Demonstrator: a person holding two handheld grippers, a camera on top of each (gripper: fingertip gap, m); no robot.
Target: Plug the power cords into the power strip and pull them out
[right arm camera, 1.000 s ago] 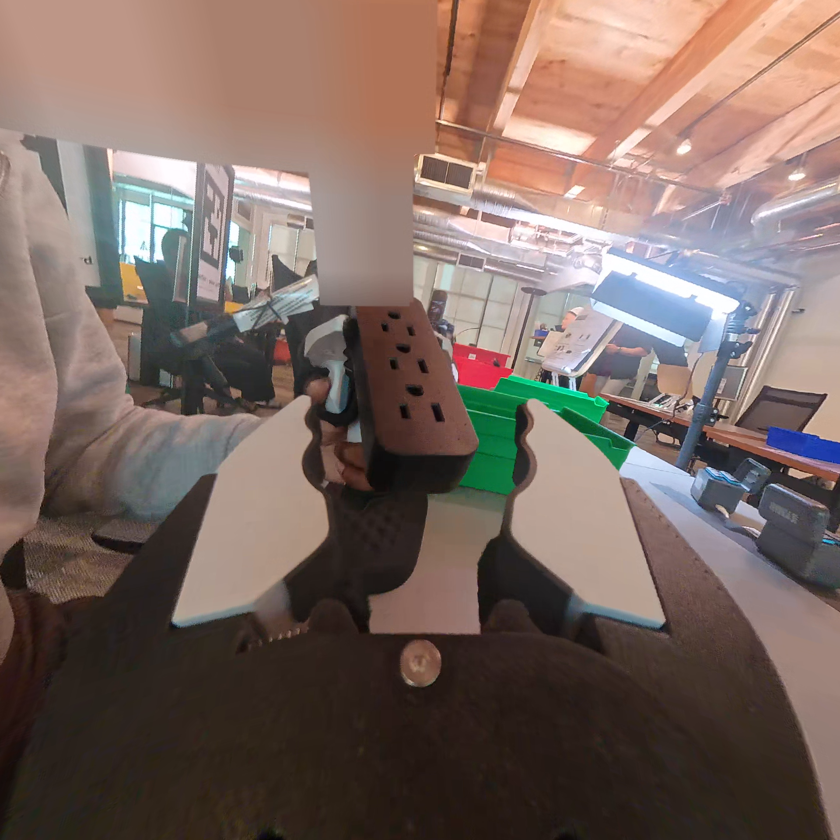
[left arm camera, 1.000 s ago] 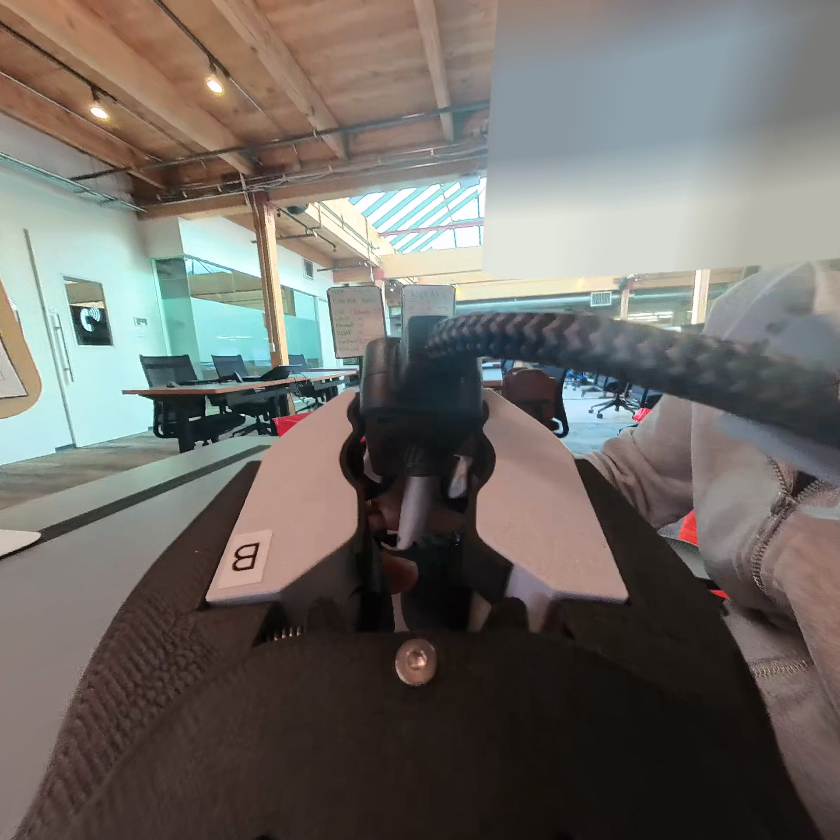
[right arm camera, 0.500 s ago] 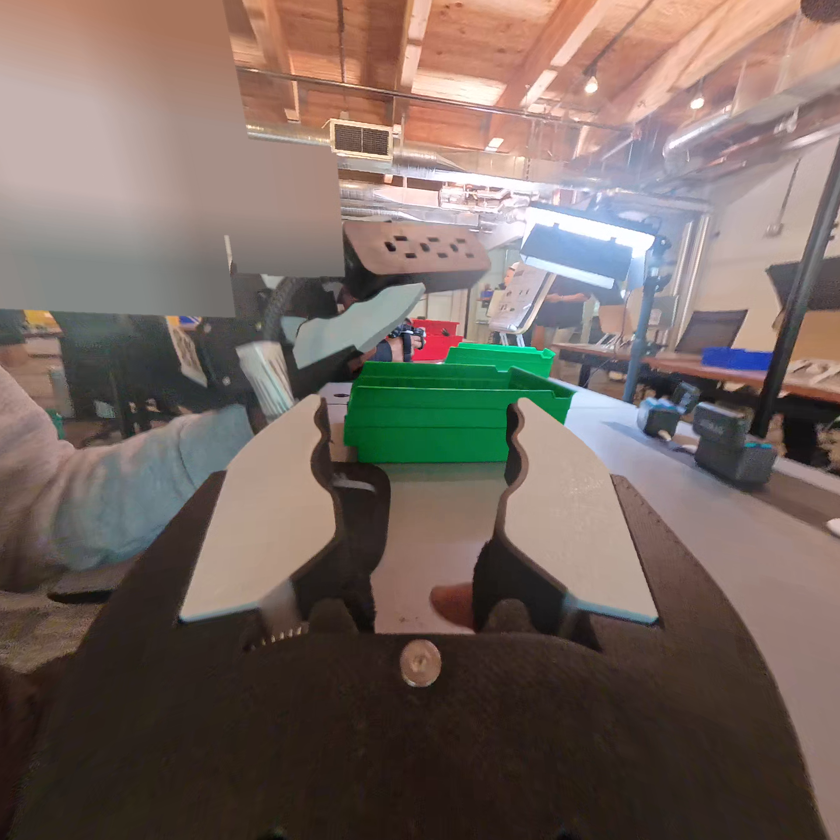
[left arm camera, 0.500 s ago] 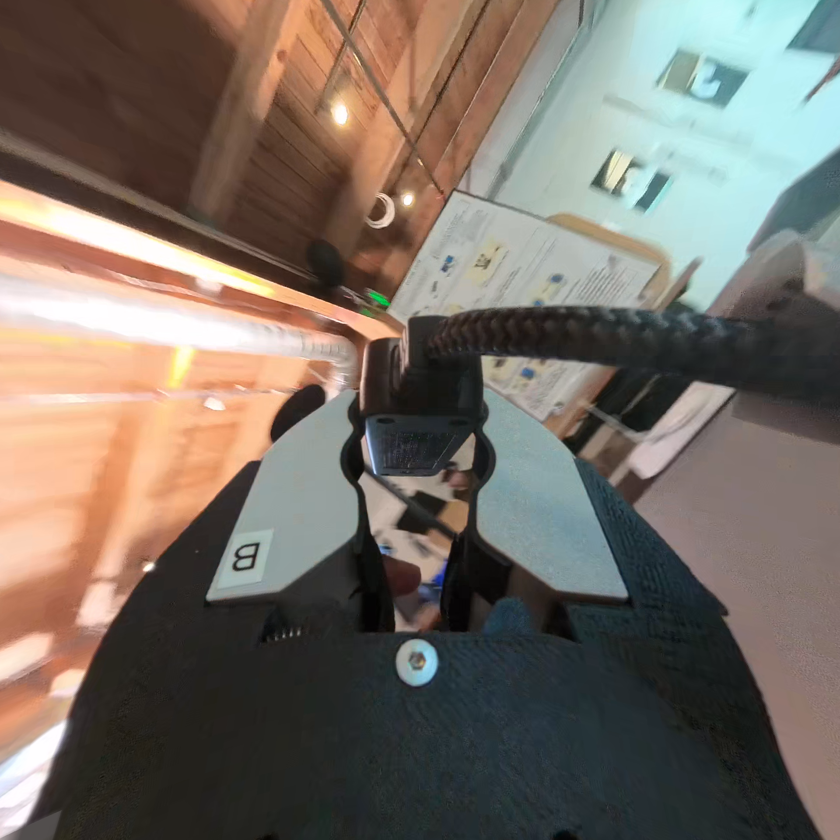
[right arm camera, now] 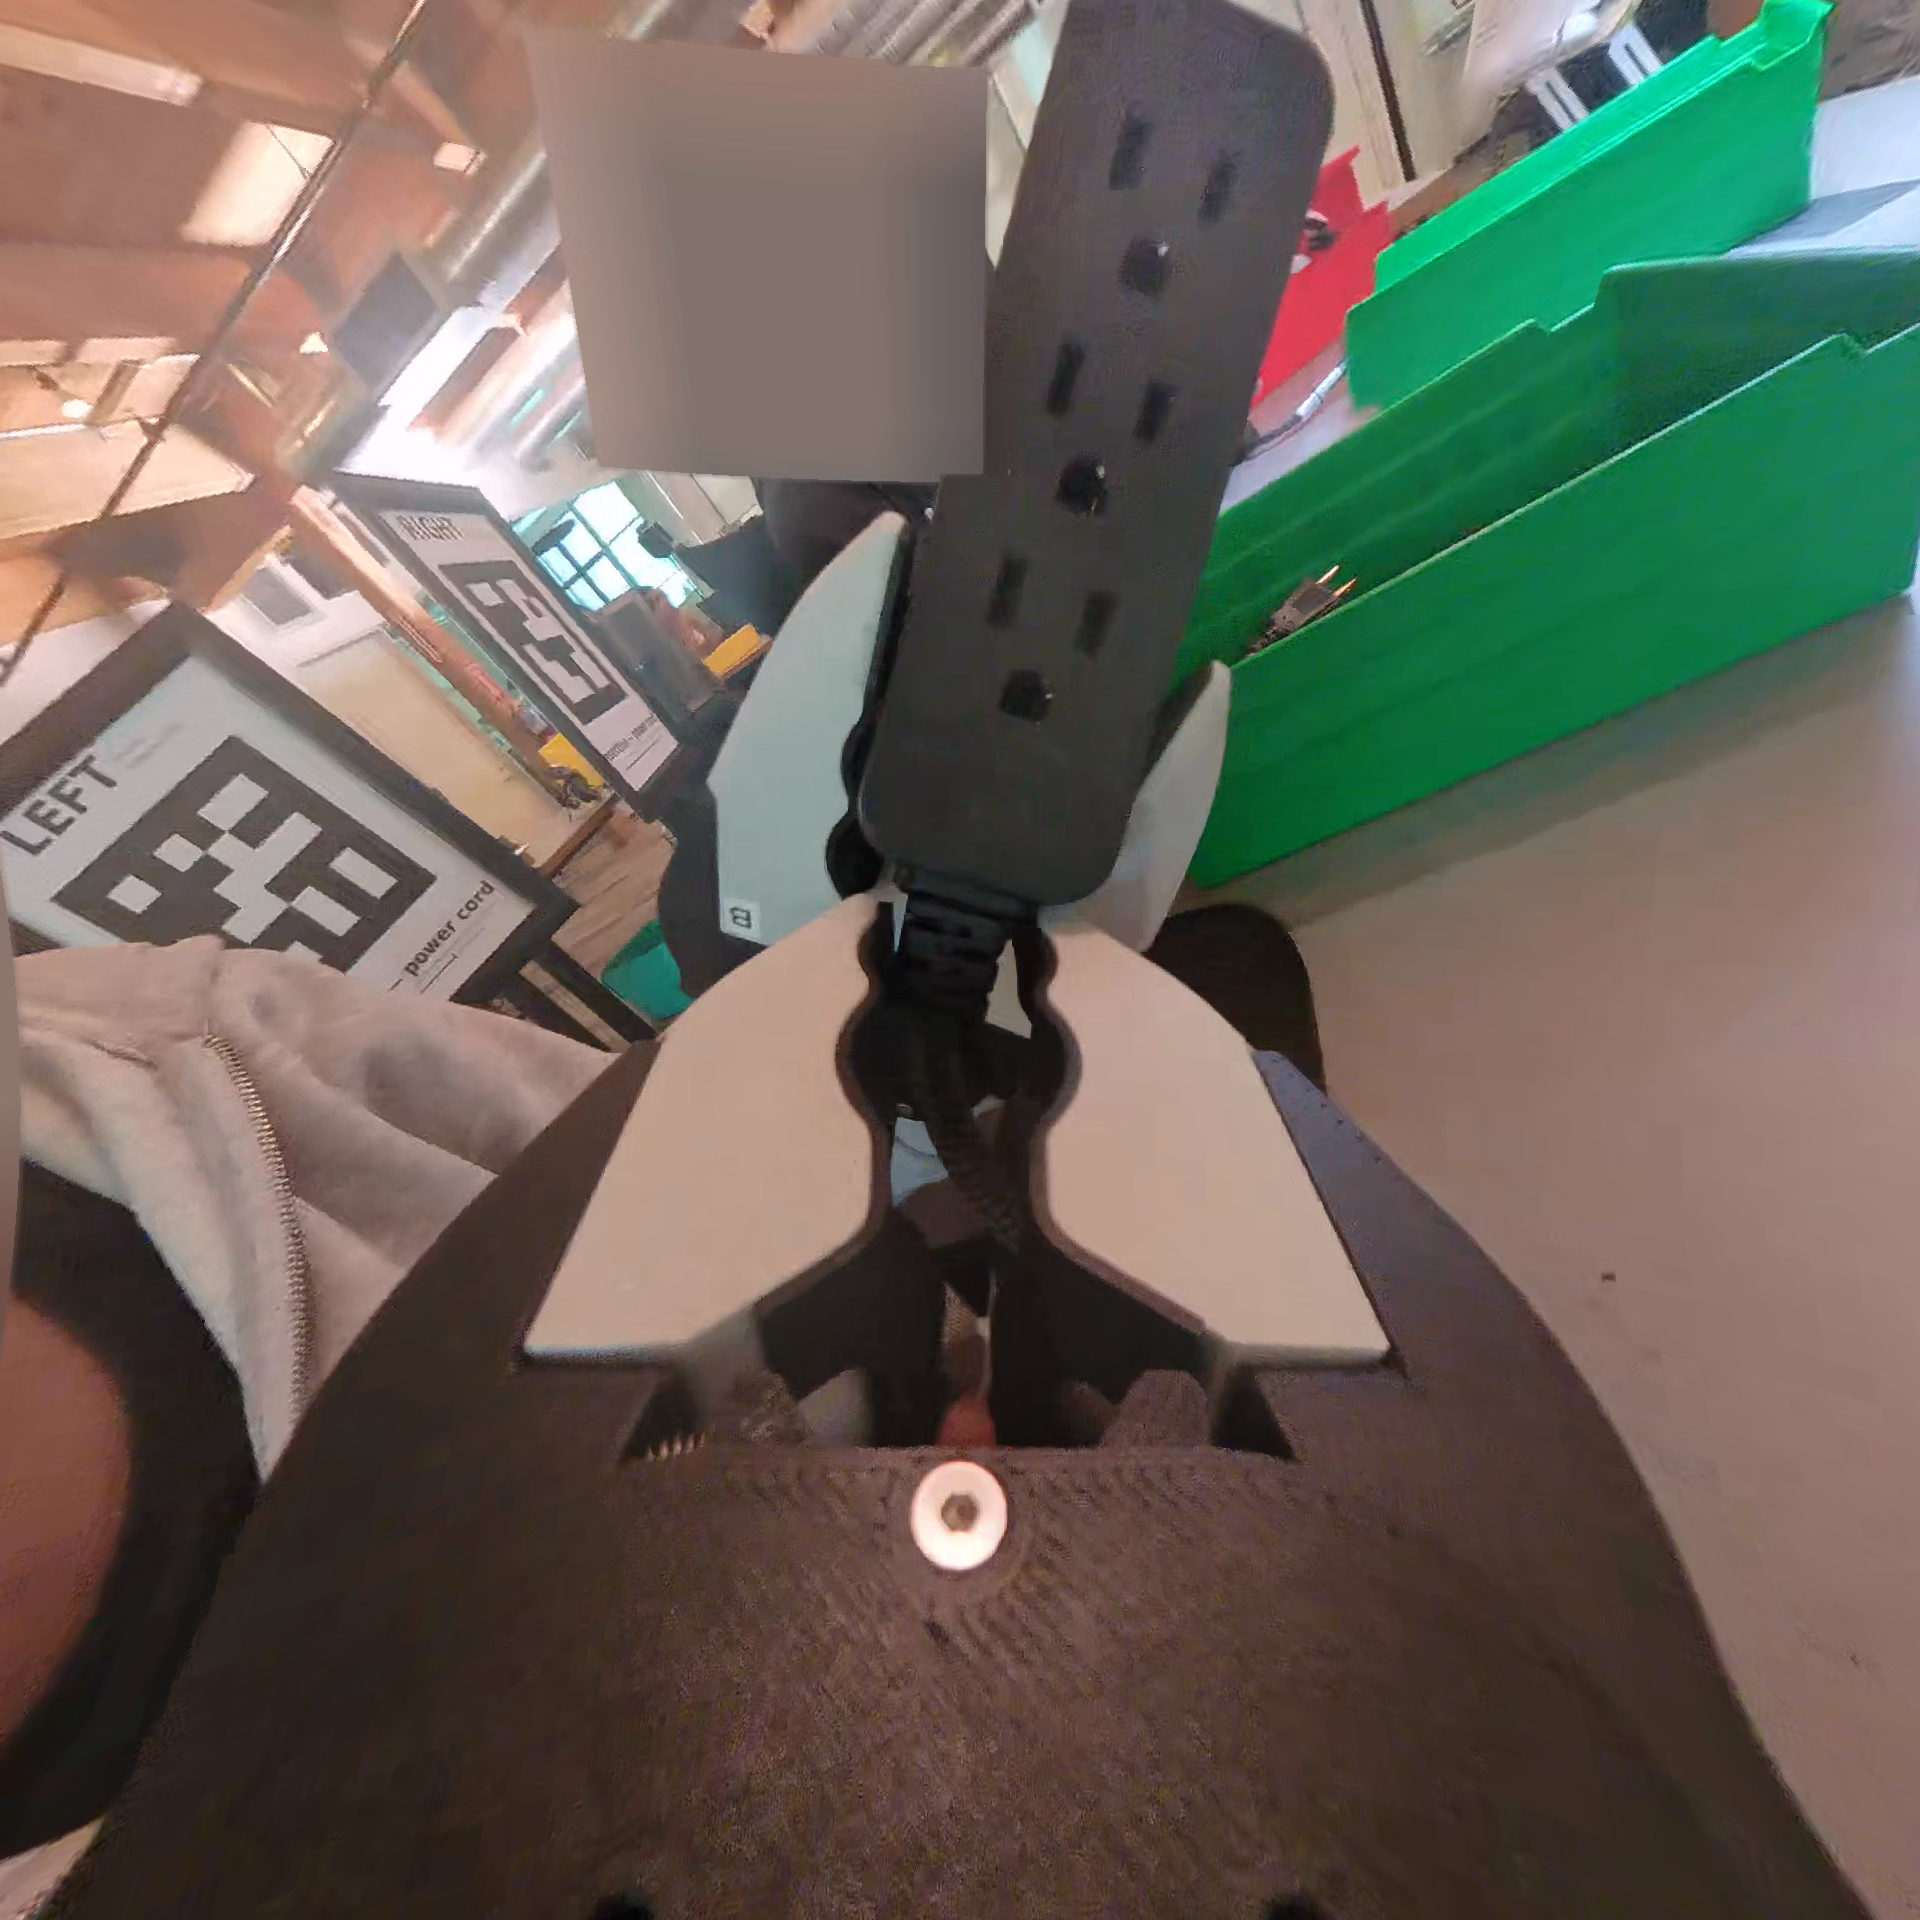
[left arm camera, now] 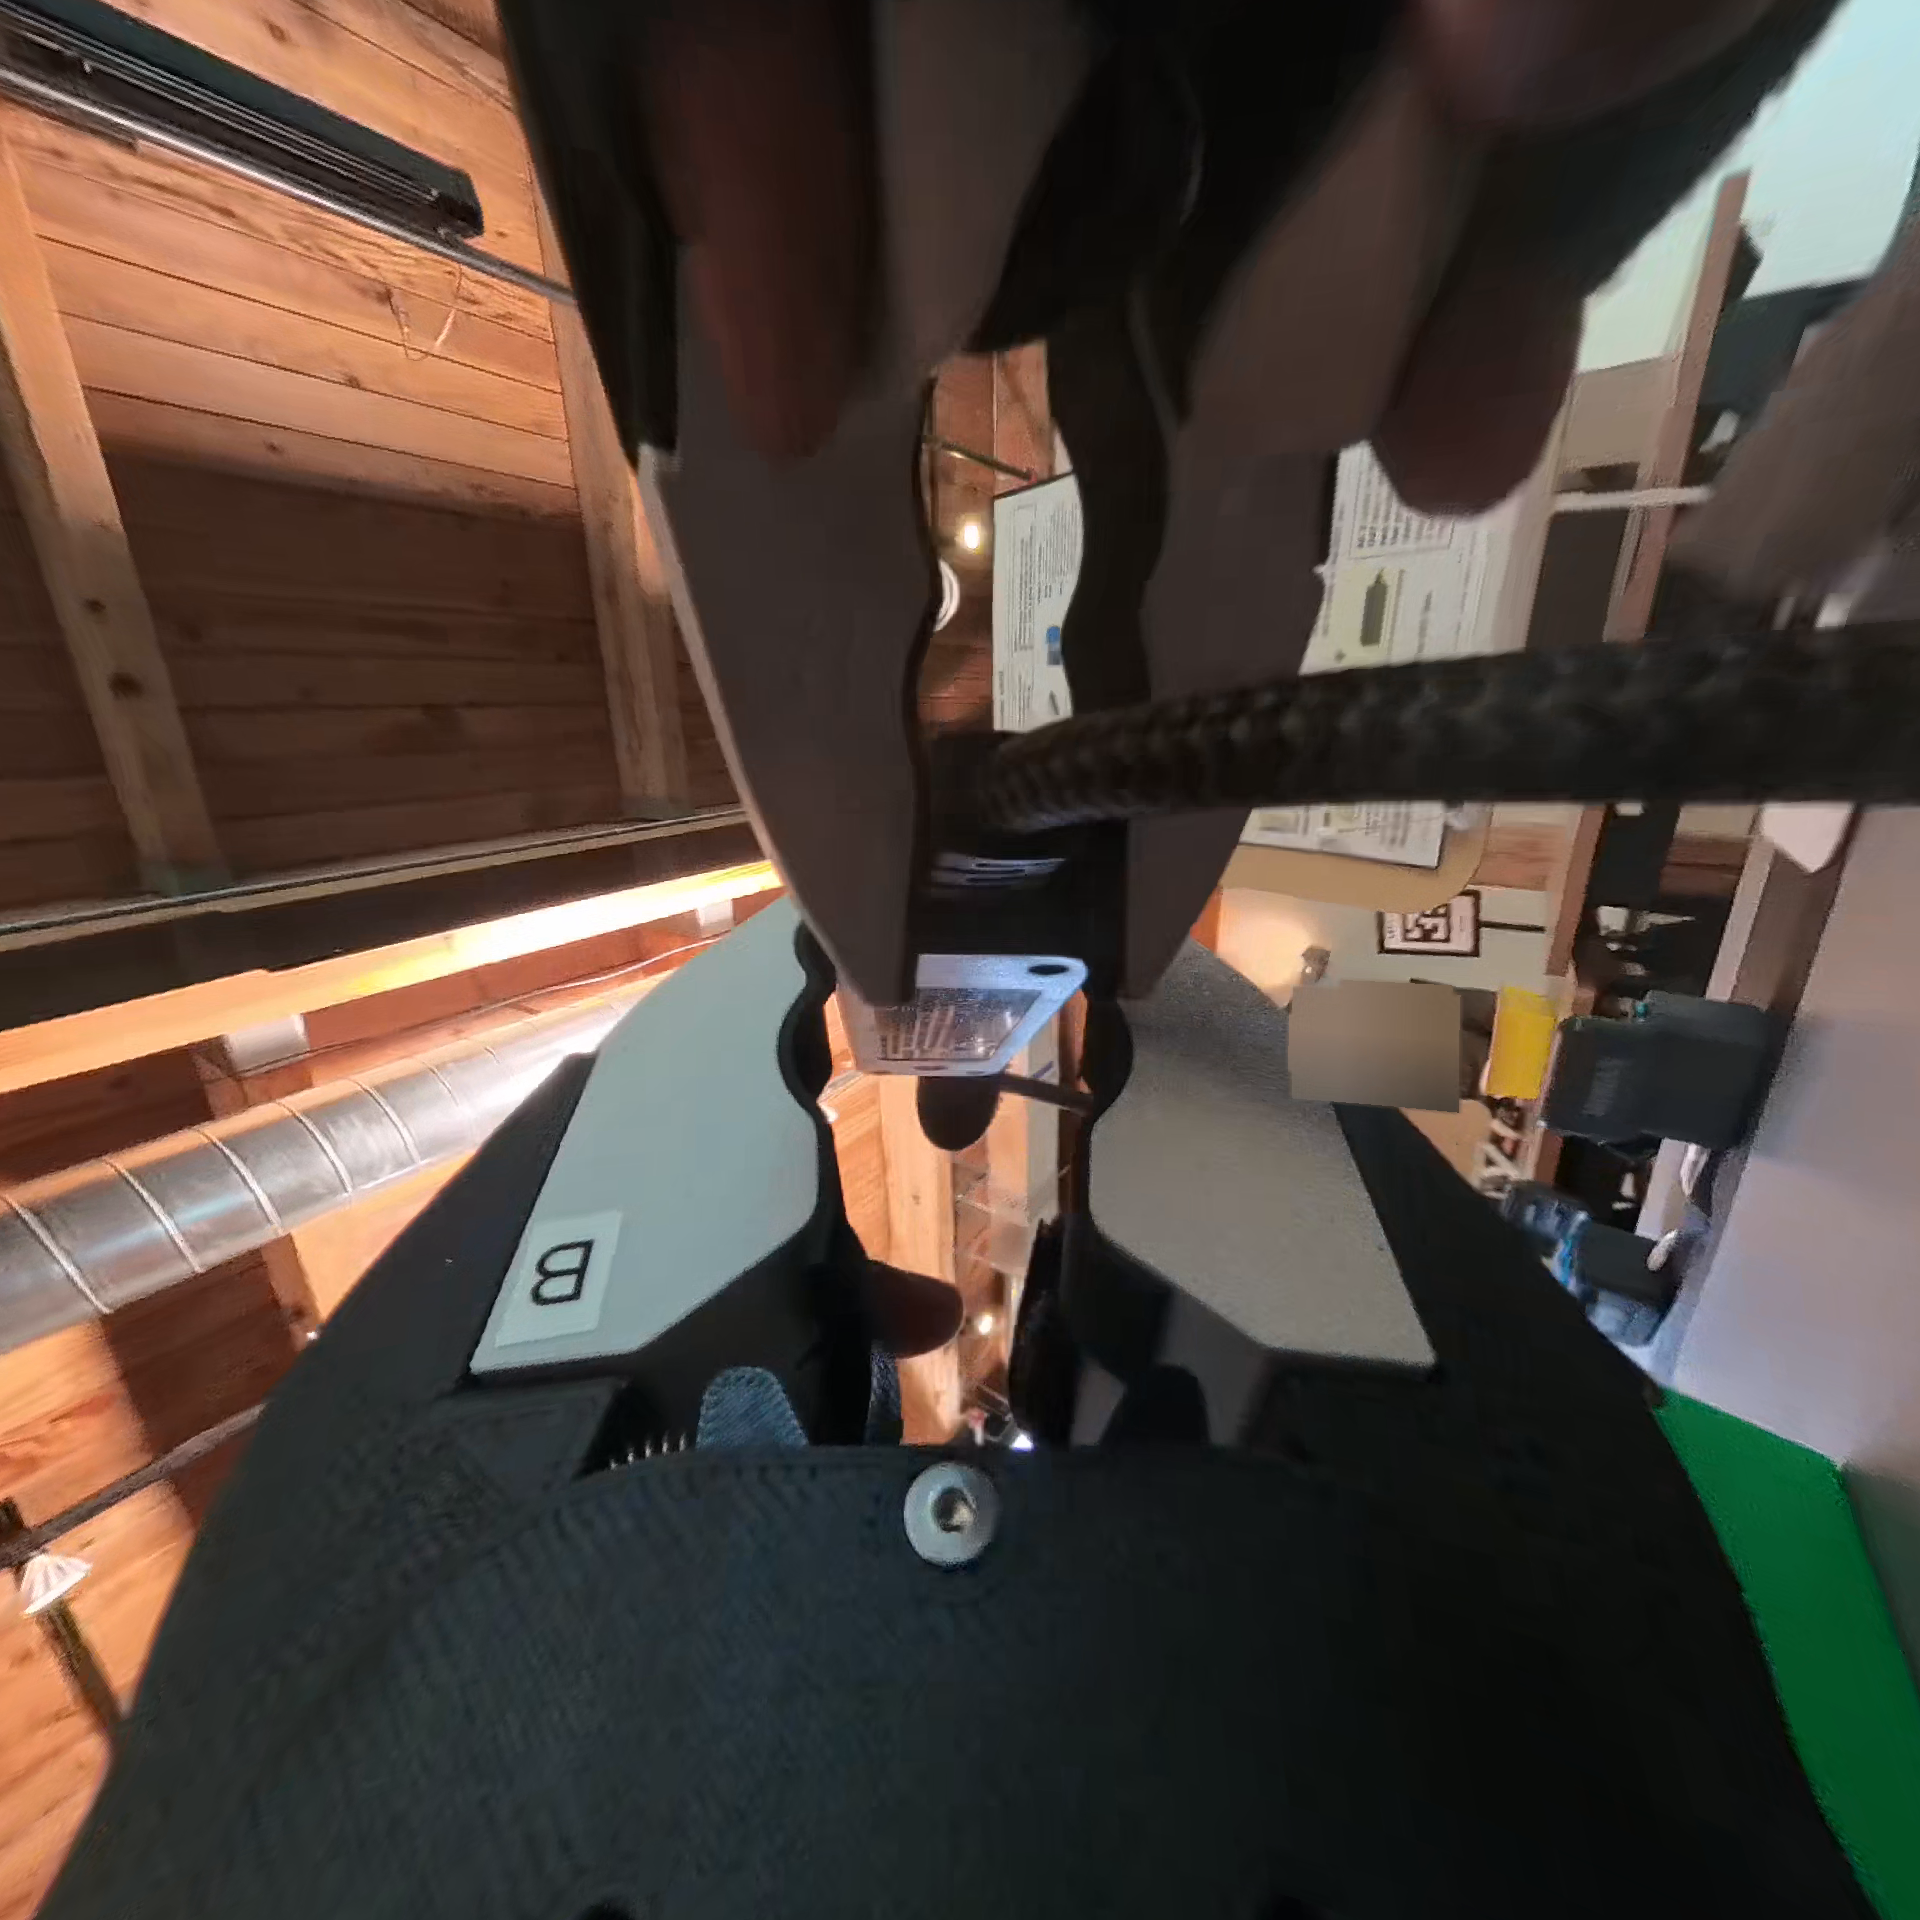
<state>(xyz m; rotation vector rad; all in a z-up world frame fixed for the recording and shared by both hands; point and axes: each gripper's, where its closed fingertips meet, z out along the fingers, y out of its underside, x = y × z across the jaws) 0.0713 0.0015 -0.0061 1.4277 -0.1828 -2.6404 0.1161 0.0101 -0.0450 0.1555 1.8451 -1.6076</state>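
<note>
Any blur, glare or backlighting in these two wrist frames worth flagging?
Left wrist view: the right gripper looms close overhead, dark and soft against the ceiling; a light strip glares orange. Right wrist view: the power strip is sharp; background edges smear.

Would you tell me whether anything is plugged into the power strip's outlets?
Empty: all three visible outlets on the power strip show bare slots.

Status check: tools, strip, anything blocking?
Left tool shut on power strip, cord end. Right tool shut on its braided cord at the strain relief. Visible sockets empty; green bins beyond, apart.
</note>
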